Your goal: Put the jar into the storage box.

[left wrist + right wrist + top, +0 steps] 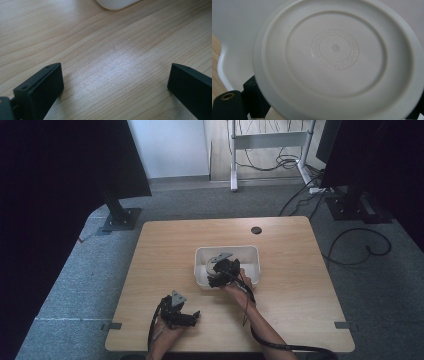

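A white round dish (337, 57) with a raised rim and a ring of embossed letters sits close to the camera in the right gripper view. My right gripper (220, 272) is inside the white bin (252, 251) and is shut on the dish's edge; one black finger (254, 100) shows at its lower left. The bin's white wall (237, 25) rises behind the dish. My left gripper (192, 316) is low over the bare wood near the table's front edge. It is open (115, 75) with nothing between its black fingers (45, 85). The bin's corner (116, 3) lies just beyond it.
The wooden table (165, 250) has a round cable hole (256, 230) at the back. Dark monitor stands (120, 217) and cables (360, 250) sit on the grey carpet around the table. A white desk frame (270, 140) stands farther back.
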Motion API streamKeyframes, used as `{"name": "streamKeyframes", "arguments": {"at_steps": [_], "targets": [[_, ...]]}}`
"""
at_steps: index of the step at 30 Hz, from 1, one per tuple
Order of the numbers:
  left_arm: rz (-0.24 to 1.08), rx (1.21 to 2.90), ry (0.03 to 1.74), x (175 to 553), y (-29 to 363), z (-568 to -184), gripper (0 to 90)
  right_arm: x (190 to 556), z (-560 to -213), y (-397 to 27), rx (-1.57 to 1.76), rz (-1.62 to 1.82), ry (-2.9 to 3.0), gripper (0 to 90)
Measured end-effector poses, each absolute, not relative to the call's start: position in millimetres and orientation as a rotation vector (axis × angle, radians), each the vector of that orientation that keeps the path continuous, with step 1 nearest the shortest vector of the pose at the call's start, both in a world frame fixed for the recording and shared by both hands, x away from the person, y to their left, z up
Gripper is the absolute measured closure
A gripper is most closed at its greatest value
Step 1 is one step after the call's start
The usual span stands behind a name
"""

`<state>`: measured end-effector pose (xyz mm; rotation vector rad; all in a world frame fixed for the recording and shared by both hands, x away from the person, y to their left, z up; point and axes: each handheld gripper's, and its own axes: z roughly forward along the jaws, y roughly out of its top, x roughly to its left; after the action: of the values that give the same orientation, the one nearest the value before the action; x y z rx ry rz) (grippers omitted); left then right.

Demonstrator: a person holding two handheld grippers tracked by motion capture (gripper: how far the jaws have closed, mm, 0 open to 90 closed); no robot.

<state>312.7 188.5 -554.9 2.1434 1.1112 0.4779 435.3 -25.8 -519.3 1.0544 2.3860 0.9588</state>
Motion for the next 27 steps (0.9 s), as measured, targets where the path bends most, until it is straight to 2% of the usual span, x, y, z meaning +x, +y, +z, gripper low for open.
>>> {"name": "streamKeyframes", "arguments": {"at_steps": [11, 18, 27], "targets": [[0.479, 2.147, 1.109, 313, 189, -555, 0.0, 439, -518, -29, 1.117, 0.965, 2.412, 9.5], [0.478, 2.147, 1.11, 313, 189, -555, 0.1, 439, -518, -29, 1.113, 0.982, 2.441, 2.5], [0.478, 2.146, 1.11, 313, 189, -555, 0.1, 436, -508, -34, 1.07, 1.024, 2.43, 2.8]]}}
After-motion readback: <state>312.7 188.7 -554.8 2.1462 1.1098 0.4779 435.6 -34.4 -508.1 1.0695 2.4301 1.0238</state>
